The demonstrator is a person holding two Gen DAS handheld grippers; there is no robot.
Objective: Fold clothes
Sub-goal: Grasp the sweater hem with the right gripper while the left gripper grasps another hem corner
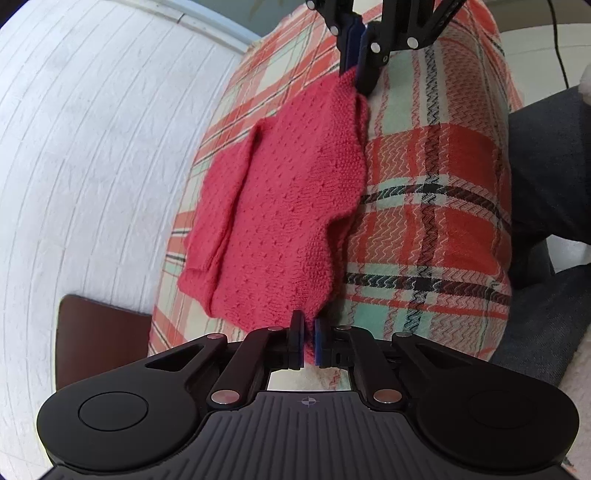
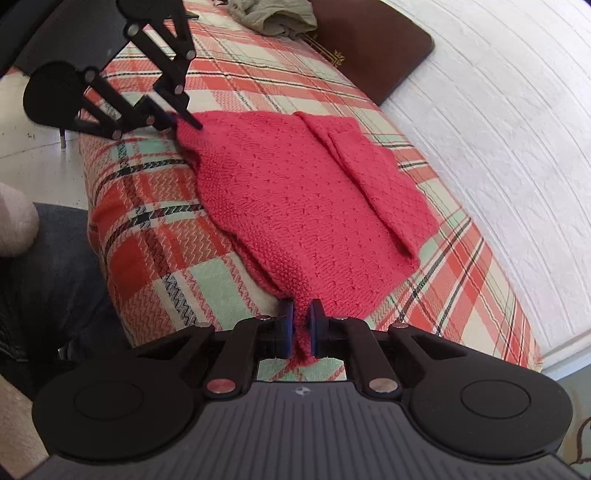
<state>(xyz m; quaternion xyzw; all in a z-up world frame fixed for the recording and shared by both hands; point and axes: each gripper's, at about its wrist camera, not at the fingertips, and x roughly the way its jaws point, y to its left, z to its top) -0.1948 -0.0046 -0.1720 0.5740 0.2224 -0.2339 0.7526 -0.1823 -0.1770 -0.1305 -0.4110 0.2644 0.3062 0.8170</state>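
The red knitted garment (image 1: 288, 206) lies spread flat on the orange, mint and cream plaid blanket (image 1: 436, 206) that covers the bed, with one sleeve (image 2: 365, 173) already laid over its body on the side towards the white brick-pattern wall (image 1: 92, 147). You have it pinched at two corners of the edge nearest you, one black two-finger gripper at each end. In the left wrist view your left gripper (image 1: 309, 341) is clamped on a tuck of red knit at the near corner, and your right gripper (image 1: 359, 72) bites the far corner of the same edge. The right wrist view shows the mirror of this: the right gripper (image 2: 302, 334) squeezed on a fold of knit, the left gripper (image 2: 173, 118) closed on the other corner.

Holding both ends of one edge likely lets you lift it evenly and carry it across towards the wall side, so the fold line stays straight and the knit does not sag in the middle.

Count: one red garment, two grippers, one plaid blanket. At the far end of the bed sit one crumpled olive cloth (image 2: 275, 16) and one dark brown flat board (image 2: 373, 44) leaning by the wall. Your dark trouser leg (image 2: 55, 266) shows beside the bed
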